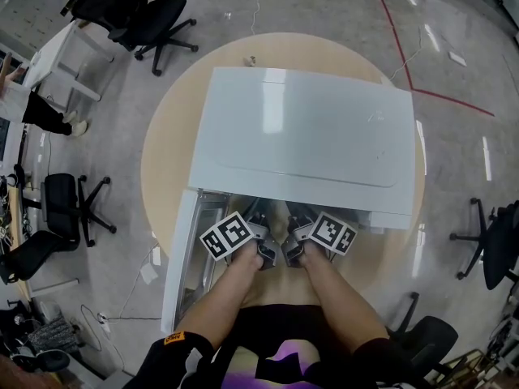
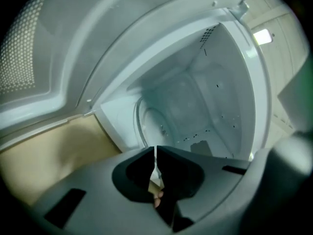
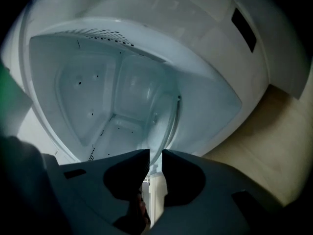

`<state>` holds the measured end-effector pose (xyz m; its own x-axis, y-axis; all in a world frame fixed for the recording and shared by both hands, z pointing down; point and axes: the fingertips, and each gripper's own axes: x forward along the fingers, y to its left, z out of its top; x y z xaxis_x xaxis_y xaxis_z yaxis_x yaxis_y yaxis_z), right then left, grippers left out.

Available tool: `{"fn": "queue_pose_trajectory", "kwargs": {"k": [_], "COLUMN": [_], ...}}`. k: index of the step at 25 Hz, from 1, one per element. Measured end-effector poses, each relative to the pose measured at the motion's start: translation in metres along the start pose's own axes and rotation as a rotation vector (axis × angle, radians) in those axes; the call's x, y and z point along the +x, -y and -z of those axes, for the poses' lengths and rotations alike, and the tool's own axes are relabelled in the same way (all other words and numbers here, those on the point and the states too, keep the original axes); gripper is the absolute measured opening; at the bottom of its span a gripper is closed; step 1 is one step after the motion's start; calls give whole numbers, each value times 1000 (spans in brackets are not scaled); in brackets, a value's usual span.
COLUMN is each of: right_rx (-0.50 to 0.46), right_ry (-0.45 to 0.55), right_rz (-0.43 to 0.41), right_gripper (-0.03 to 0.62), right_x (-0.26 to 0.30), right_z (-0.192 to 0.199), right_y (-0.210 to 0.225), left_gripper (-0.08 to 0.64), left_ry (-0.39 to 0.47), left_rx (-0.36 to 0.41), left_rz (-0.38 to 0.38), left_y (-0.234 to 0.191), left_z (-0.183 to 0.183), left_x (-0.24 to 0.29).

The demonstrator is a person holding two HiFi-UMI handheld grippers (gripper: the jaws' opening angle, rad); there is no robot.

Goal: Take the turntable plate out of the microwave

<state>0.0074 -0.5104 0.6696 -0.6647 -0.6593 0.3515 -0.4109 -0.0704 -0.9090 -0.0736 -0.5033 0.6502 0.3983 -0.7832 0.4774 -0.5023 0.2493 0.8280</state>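
Observation:
A white microwave (image 1: 300, 136) stands on a round wooden table (image 1: 166, 152) with its door (image 1: 190, 258) swung open to the left. The clear glass turntable plate (image 2: 156, 124) is tilted on edge in the mouth of the white cavity (image 2: 215, 82). My left gripper (image 2: 155, 155) is shut on its rim. The plate (image 3: 164, 121) also runs edge-on into my right gripper (image 3: 155, 160), which is shut on the rim too. In the head view the left gripper (image 1: 258, 211) and right gripper (image 1: 296, 213) sit side by side at the opening, and the microwave's top hides the plate.
The door's mesh window (image 2: 49, 48) stands close on the left. Bare tabletop (image 3: 279, 141) lies to the right of the microwave. Office chairs (image 1: 138, 14) (image 1: 69, 205) (image 1: 495, 241) stand on the floor around the table, and a person's legs (image 1: 49, 118) show at far left.

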Motion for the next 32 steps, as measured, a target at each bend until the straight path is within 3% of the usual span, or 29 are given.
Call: {"fn": "queue_pose_trajectory", "kwargs": {"k": [13,20,32], "right_rx": [-24,-21,-41], "right_ry": [12,16,13], "right_rz": [-9,-25,-41], "right_gripper": [67,67,67], "right_x": [-2,-4,-7], "right_z": [-6,-6,-8], "right_y": [-5,-13,-20], "left_gripper": [75,127,132], "left_ry": [-29,-4,22], "left_rx": [-61,-124,-177], "left_rz": [50,101,182], "left_y": [-7,-7,7], "left_z": [8,5,-6], "left_x": [7,5,10]}}
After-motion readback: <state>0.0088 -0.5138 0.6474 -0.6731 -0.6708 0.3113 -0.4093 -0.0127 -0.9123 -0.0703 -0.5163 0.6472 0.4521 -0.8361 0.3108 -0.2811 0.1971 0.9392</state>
